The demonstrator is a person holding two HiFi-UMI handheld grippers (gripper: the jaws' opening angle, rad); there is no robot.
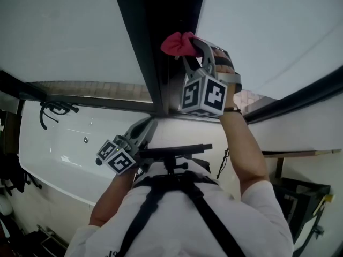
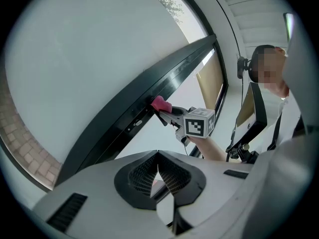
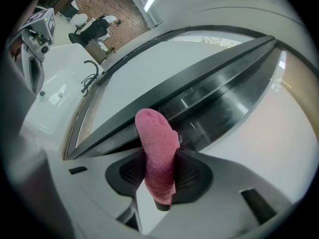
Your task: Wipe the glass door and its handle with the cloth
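Right gripper view shows fingers (image 3: pixel 193 176) clamped on pink cloth (image 3: pixel 157 153).

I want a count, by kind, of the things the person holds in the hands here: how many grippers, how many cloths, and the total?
Pink cloth: 1
Grippers: 2 (left gripper, shut with nothing in it; right gripper, shut on the pink cloth)
Total: 3
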